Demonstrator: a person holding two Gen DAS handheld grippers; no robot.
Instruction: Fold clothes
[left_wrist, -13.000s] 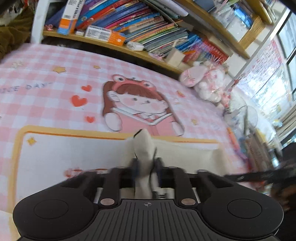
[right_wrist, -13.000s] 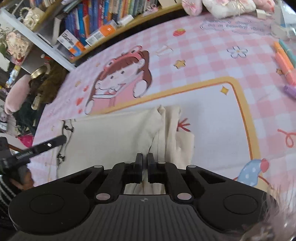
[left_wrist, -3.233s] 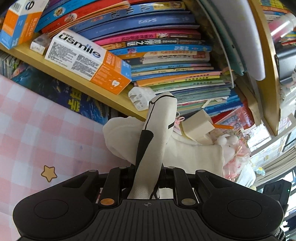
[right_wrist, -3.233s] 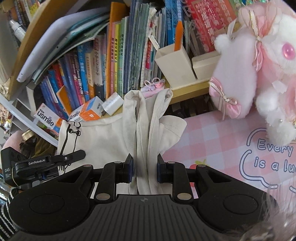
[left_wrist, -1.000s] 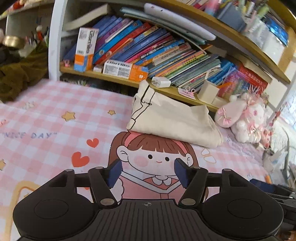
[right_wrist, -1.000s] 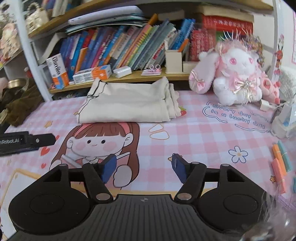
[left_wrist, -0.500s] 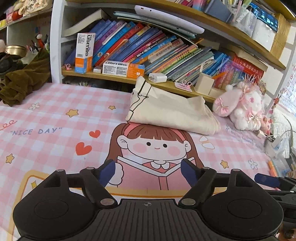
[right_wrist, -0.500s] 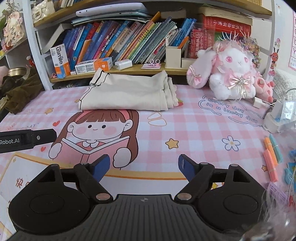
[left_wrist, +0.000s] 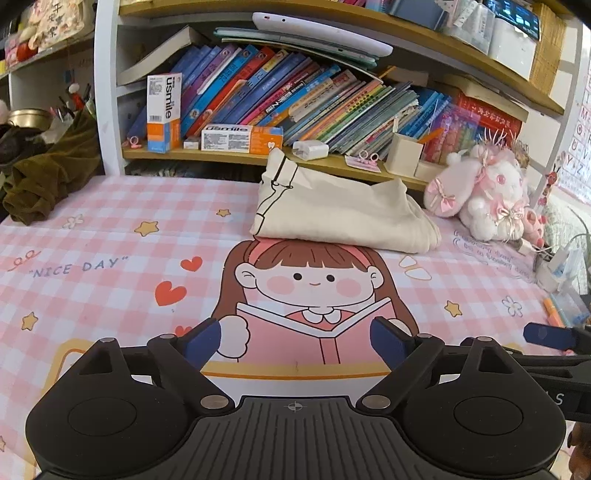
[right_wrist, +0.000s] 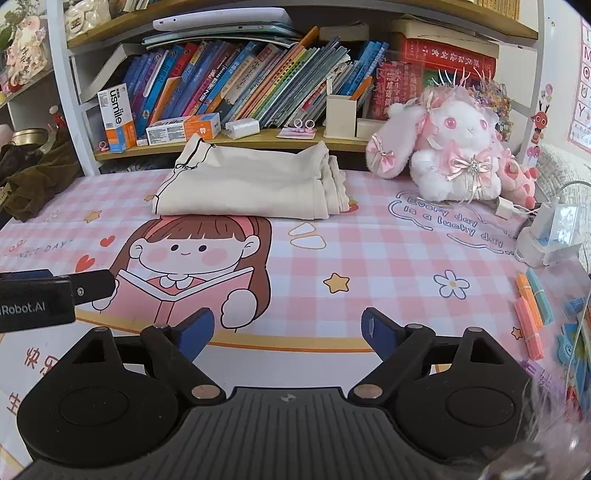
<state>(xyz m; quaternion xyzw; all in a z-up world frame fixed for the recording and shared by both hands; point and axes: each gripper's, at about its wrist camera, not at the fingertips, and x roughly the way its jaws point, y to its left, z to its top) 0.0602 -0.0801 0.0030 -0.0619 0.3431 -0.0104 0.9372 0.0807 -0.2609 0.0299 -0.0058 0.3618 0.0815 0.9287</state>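
Note:
A folded cream garment (left_wrist: 340, 214) (right_wrist: 251, 184) with thin black trim lies at the far edge of the pink checked mat (left_wrist: 110, 258) (right_wrist: 369, 251), against the bookshelf. My left gripper (left_wrist: 295, 339) hovers well short of it over the printed cartoon girl, its jaws opening wide with nothing between them. My right gripper (right_wrist: 282, 328) is likewise back from the garment, jaws opening and empty. A fingertip of the right gripper shows at the right edge of the left wrist view, and the left gripper's finger (right_wrist: 88, 284) shows at the left of the right wrist view.
A shelf of books (left_wrist: 295, 99) runs behind the garment, with toothpaste boxes (right_wrist: 183, 127) and a pen cup (right_wrist: 340, 110). A pink-white plush rabbit (right_wrist: 454, 147) sits at the right. Coloured markers (right_wrist: 528, 314) and a charger lie at the right edge; dark cloth (left_wrist: 48, 173) lies at the left.
Both grippers have drawn back from the folded garment and their jaws have spread wider. The garment stays put at the shelf.

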